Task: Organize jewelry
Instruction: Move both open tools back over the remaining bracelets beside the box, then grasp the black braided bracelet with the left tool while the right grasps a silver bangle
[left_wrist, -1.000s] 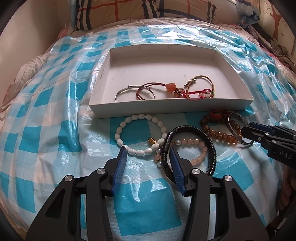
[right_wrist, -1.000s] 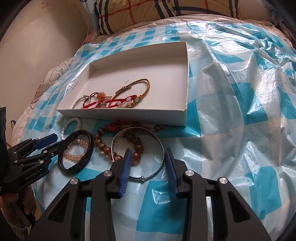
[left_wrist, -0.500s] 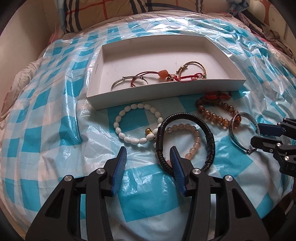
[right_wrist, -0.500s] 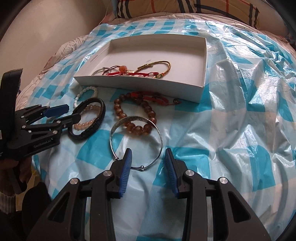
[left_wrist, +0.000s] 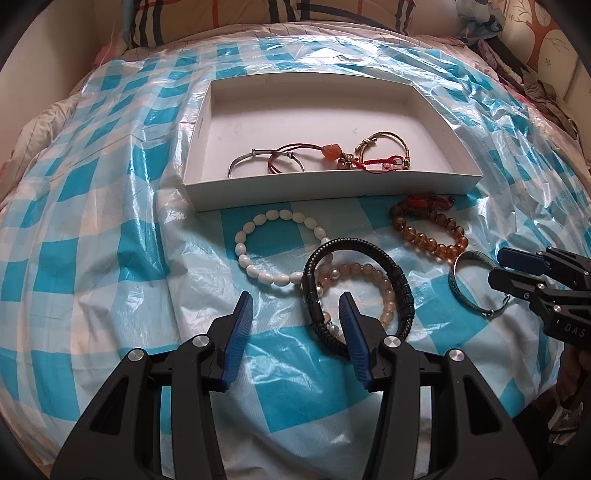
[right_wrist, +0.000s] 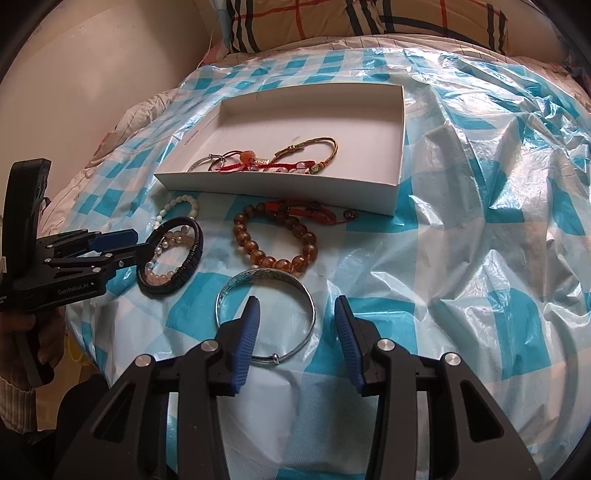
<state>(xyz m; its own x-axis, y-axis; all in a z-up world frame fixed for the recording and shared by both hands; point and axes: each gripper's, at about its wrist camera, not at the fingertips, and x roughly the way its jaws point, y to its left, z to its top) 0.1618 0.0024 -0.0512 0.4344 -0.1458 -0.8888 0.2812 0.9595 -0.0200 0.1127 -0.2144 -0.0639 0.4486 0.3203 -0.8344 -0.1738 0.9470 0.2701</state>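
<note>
The shallow white cardboard box (left_wrist: 325, 188) lies on the bed's blue-and-white checked plastic sheet (left_wrist: 92, 229), its long axis across the left view, holding a thin silver bangle (left_wrist: 243, 162), red cord bracelets (left_wrist: 291, 162) and a gold cord bracelet (left_wrist: 388, 142). In front of it lie a white oval-bead bracelet (left_wrist: 258, 269), a black braided bracelet (left_wrist: 402, 288) ringing a pink bead bracelet (left_wrist: 380, 280), an amber bead bracelet (right_wrist: 258, 254) and a wide silver bangle (right_wrist: 266, 277). The left tongs (left_wrist: 295, 317) hang open over the black bracelet's near edge; the right tongs (right_wrist: 295, 325) stand open above the silver bangle. Since a second ago both have drawn slightly back from the box.
</note>
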